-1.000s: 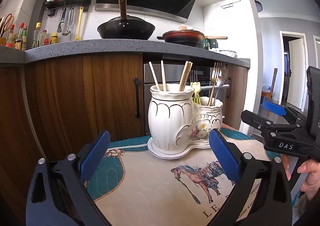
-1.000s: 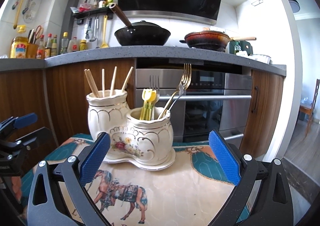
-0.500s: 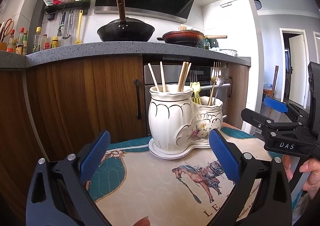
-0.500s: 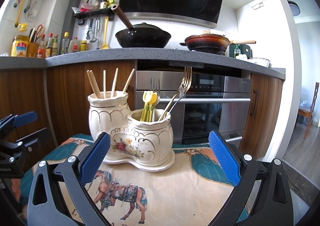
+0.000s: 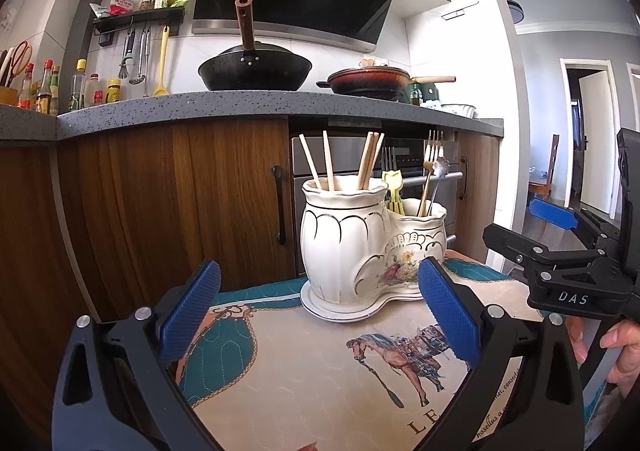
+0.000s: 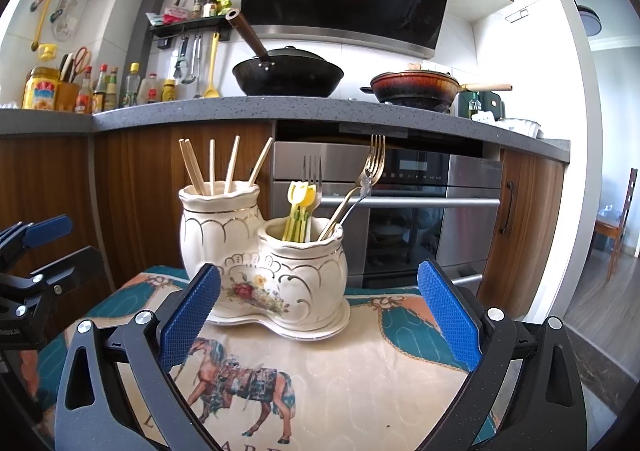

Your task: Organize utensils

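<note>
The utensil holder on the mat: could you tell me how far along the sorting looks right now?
Sorted so far: chopsticks stand in the taller pot; the yellow picks and forks stand in the shorter pot. In hand: nothing, as the left gripper and right gripper are both open and empty. Left: no loose utensils show on the horse-print mat, so it looks close to finished.

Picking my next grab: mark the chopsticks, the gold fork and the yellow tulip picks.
chopsticks [image 6: 231, 165]: right wrist view, mid-shaft of one stick above the taller jar.
gold fork [image 6: 375, 160]: right wrist view, base of the tines.
yellow tulip picks [image 6: 301, 193]: right wrist view, tulip head.
</note>
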A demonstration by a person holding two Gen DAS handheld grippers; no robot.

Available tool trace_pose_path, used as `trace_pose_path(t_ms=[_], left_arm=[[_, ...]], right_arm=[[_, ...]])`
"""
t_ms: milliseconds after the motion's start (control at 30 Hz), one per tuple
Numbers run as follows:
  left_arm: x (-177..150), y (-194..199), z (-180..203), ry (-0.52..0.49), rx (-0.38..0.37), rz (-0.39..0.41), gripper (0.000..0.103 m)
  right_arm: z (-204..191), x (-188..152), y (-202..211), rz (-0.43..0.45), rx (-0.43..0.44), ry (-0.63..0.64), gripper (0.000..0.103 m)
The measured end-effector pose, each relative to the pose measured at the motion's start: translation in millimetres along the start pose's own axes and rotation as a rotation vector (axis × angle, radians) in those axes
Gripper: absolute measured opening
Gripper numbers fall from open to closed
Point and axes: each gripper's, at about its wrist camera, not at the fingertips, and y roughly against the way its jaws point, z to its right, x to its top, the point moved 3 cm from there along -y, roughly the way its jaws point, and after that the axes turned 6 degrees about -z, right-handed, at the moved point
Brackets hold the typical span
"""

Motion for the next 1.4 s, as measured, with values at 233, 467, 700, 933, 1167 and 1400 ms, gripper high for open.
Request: trace_pose_path(t_ms=[233, 467, 700, 933, 1167, 1400], left_arm=[[-0.5, -1.6, -0.9, 0.003, 0.002, -0.005, 0.097], [-0.2, -2.8, -1.9, 0.006, 0.008, -0.01, 0.097], [-0.3, -2.7, -2.2, 0.006, 0.009, -0.01, 0.097], [-0.5, -3.2, -2.1, 0.006, 0.008, -0.013, 0.097], [-0.4, -3.5, -2.3, 0.006, 0.007, -0.013, 0.097], [-0.5, -3.7, -2.6, 0.006, 0.009, -0.012, 0.097]], right_arm=[[-0.9, -0.7, 0.3, 0.0, 0.0, 0.002, 0.098], [-0.8, -1.2, 1.5, 0.0, 0.001, 0.005, 0.098], [-1.0, -1.4, 1.0, -0.001, 0.002, 0.005, 0.098], [-1.4, -1.4, 1.1, 0.0, 0.001, 0.006, 0.098], [-0.7, -1.2, 2.2, 0.003, -0.005, 0.005, 0.098], [-0.6, -1.0, 1.9, 0.005, -0.005, 0.007, 0.098]])
